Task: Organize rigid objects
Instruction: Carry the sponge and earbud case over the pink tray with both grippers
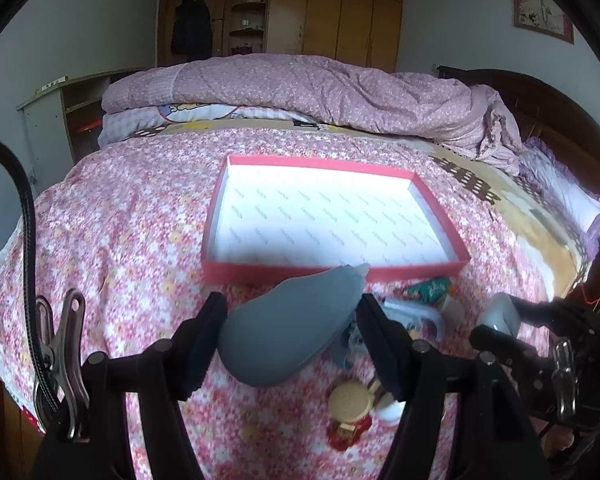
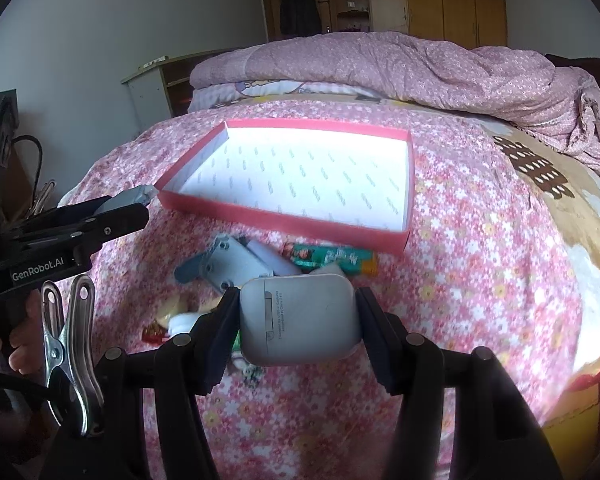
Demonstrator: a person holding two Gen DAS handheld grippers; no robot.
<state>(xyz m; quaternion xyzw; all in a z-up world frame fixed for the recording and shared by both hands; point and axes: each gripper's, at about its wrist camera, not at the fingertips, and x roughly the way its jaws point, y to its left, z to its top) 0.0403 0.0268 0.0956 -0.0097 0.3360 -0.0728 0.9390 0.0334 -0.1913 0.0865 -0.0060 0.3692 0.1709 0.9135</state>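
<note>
While the left gripper (image 1: 292, 340) clamps a grey, possibly rubber bulb (image 1: 288, 328), the right gripper (image 2: 298, 320) grips a white case (image 2: 300, 316).

Ahead of you the shallow box (image 1: 440, 220) lies on the bedspread (image 1: 132, 216), with the folded quilt (image 1: 300, 88) behind it. Before its near wall lie the metal bracket (image 2: 232, 266), the tube (image 2: 332, 259) and the figurine (image 1: 350, 412).

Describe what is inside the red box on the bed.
The red box shows only its white printed lining, with no object visible inside. In the left wrist view, the grey object hides a small part of the near edge.
</note>
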